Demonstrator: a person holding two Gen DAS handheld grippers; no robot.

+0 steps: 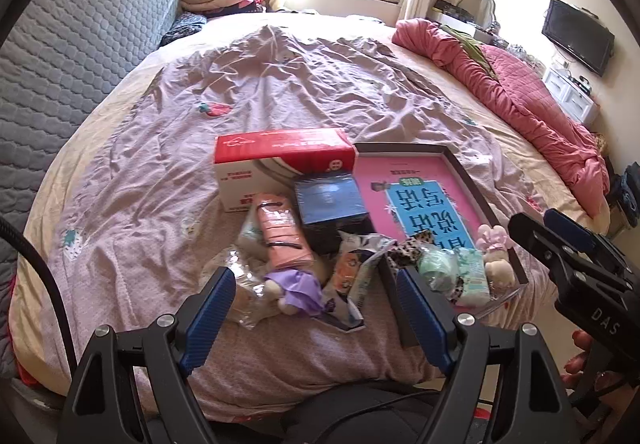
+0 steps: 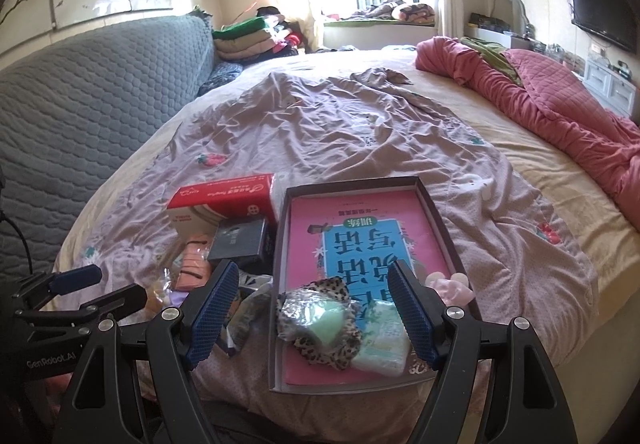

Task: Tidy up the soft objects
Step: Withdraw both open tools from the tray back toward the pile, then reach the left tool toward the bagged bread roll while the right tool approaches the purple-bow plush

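Blue-padded tongs (image 1: 314, 318) agape, angled bedward (image 1: 280, 83)

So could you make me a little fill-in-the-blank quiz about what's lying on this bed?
1. The shallow tray holds a pink and blue ____.
2. The red and white carton lies to the ____ of the tray in both views.
3. The left gripper and the right gripper each hold ____.
4. The scrunchie in the tray has a ____ print.

Missing words: book; left; nothing; leopard
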